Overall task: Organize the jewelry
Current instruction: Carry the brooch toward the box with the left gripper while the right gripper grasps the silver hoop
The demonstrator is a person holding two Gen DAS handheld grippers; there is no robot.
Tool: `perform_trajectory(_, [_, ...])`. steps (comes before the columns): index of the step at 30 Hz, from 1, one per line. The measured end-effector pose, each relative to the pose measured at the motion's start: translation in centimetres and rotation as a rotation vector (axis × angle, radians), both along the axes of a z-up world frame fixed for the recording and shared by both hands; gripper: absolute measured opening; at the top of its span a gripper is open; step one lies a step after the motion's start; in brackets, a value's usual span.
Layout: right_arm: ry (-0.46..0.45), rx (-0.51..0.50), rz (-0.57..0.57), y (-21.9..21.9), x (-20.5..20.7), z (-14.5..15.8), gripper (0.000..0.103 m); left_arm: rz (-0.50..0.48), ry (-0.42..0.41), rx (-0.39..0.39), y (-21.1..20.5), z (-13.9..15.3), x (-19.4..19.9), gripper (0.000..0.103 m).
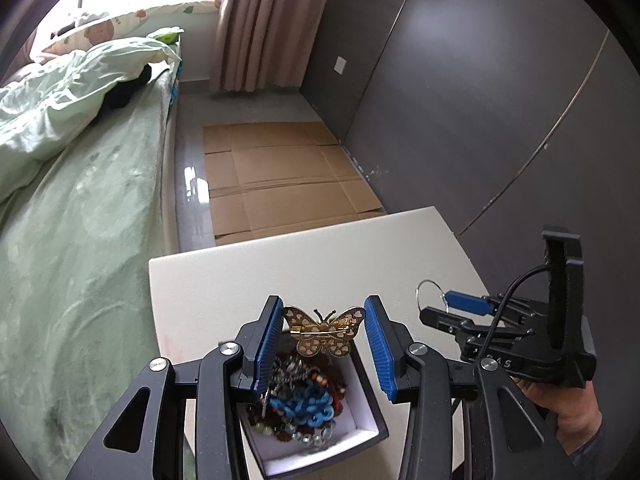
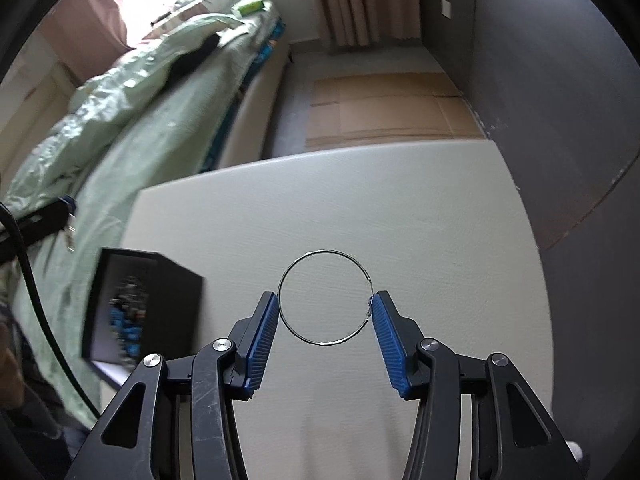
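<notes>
My left gripper [image 1: 323, 326] is shut on a gold butterfly brooch [image 1: 323, 330], its pads touching both wing tips, above a black box [image 1: 366, 412] with a white lining, full of beads and necklaces [image 1: 298, 398]. My right gripper [image 2: 325, 306] is shut on a thin silver hoop [image 2: 326, 298], held by its sides above the white table [image 2: 400, 208]. In the left wrist view the right gripper [image 1: 448, 306] shows at the right with the hoop [image 1: 430, 294]. The box shows blurred at the left of the right wrist view [image 2: 140, 304].
The white table [image 1: 320, 256] stands beside a bed with green bedding [image 1: 80, 220] on the left. Flattened cardboard [image 1: 280, 176] lies on the floor beyond the table. A dark grey wardrobe wall [image 1: 480, 100] runs along the right. A pink curtain [image 1: 260, 20] hangs at the back.
</notes>
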State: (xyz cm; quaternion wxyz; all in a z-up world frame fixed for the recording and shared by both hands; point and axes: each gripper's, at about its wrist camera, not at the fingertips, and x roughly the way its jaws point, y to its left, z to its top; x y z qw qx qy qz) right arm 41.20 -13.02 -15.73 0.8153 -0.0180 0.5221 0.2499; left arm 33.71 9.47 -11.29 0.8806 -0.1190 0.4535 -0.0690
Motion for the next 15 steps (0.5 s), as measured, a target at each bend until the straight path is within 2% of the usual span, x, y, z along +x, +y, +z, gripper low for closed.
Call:
perform_trajectory(7, [-0.034,0.081,0.042,1.7,-1.9,1.6,0.049,-0.013,0.046,-0.029,0.0,-1.0,-1.6,0.043])
perform_trajectory(15, [-0.042,0.111,0.07,3.2,-3.4,2.1,0.049,-0.01,0.112,-0.074,-0.1,-2.8,-3.1,0.044])
